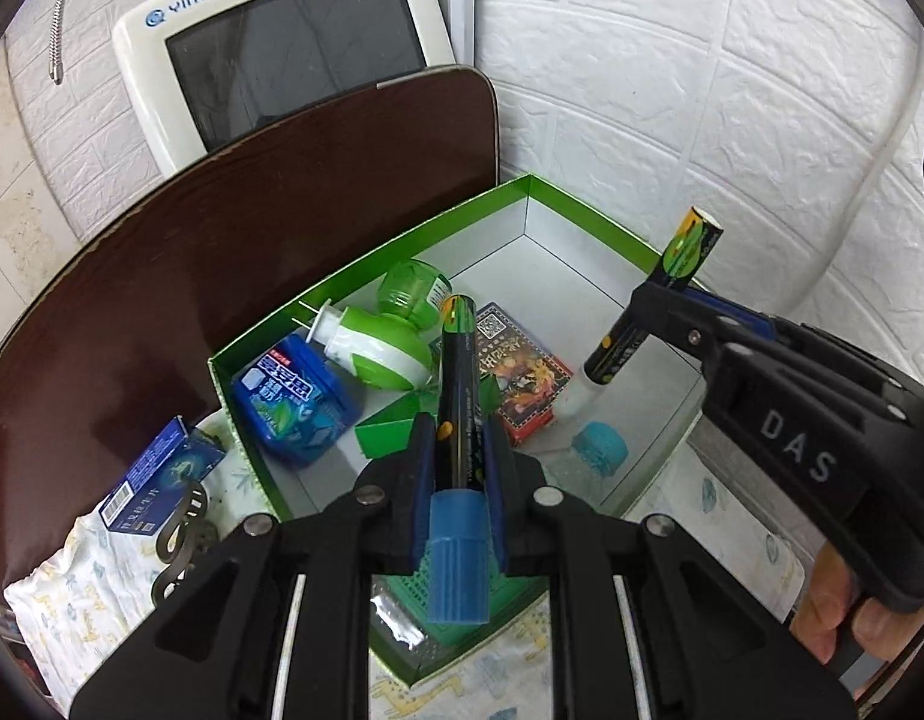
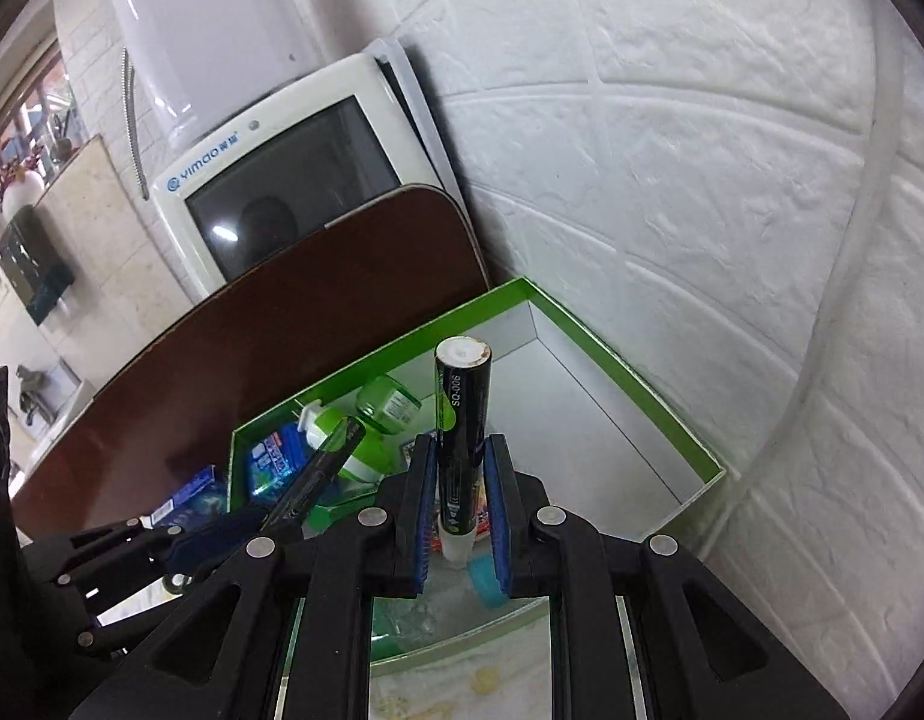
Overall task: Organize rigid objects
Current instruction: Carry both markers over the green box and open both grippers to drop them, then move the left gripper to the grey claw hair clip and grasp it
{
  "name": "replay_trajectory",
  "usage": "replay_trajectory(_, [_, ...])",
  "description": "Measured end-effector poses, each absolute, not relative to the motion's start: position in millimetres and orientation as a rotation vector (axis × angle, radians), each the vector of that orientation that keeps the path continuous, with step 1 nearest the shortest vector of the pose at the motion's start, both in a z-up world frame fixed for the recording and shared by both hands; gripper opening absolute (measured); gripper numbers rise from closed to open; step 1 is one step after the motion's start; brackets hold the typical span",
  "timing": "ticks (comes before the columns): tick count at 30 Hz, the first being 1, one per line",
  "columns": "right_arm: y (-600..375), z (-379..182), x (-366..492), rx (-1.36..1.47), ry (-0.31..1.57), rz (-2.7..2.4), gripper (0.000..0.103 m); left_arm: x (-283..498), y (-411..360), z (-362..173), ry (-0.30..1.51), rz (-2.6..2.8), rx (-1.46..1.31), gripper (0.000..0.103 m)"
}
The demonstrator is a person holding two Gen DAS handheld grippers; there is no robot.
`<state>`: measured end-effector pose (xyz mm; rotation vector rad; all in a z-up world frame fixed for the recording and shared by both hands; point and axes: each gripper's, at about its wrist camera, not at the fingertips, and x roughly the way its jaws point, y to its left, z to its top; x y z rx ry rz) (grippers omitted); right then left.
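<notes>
**Two markers held over the green box**

The left hand-held gripper (image 1: 459, 450) is clamping a dark marker with a blue cap (image 1: 457, 420), its blue pads (image 1: 419, 480) pressing both sides of the barrel. The right hand-held gripper (image 2: 460, 498) is gripping a second dark marker (image 2: 460, 420), tilted with its white tip down, above the green box (image 1: 558, 192). Inside the box are lying a blue gum container (image 1: 288, 402), a green-and-white plug-in device (image 1: 378, 348), a card pack (image 1: 525, 381) and a teal-capped clear item (image 1: 600, 447). A small blue carton (image 1: 156, 474) is resting outside the box, on the patterned cloth (image 1: 84, 594) covering the worktop
</notes>
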<state>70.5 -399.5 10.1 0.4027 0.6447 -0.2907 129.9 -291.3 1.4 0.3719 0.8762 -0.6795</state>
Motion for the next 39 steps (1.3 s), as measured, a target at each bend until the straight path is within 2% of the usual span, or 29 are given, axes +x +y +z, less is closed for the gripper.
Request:
replay_trajectory(6, [-406.2,2.2,76.7,0.421,0.648,-0.314,0.017,139.0,-294.1,-1.8,0.870,-0.655,0.377,0.015])
replay_trajectory(11, [-404.6,8.9,76.1,0.430,0.636,-0.316,0.017,142.9,-281.5,2.6,0.859,-0.625,0.349,0.032])
replay_trajectory(19, [-383.1,13.4,72.7,0.414,0.649,-0.274,0.020,162.9,-212.0,1.5,0.856,-0.470,0.282,0.036])
replay_trajectory(22, [-370.4,15.0,71.8,0.414,0.645,-0.253,0.022,174.1,-171.9,-7.5,0.873,-0.388,0.243,0.043])
replay_trajectory(31, [-283.2,22.4,91.6,0.309,0.683,-0.050,0.022,190.6,-77.0,-46.1,0.978,-0.281,0.093,0.043])
replay_trajectory(39, [-191.8,-22.2,116.2,0.185,0.838,0.143,0.022,185.1,-32.6,-65.1,1.002,-0.322,0.047,0.042])
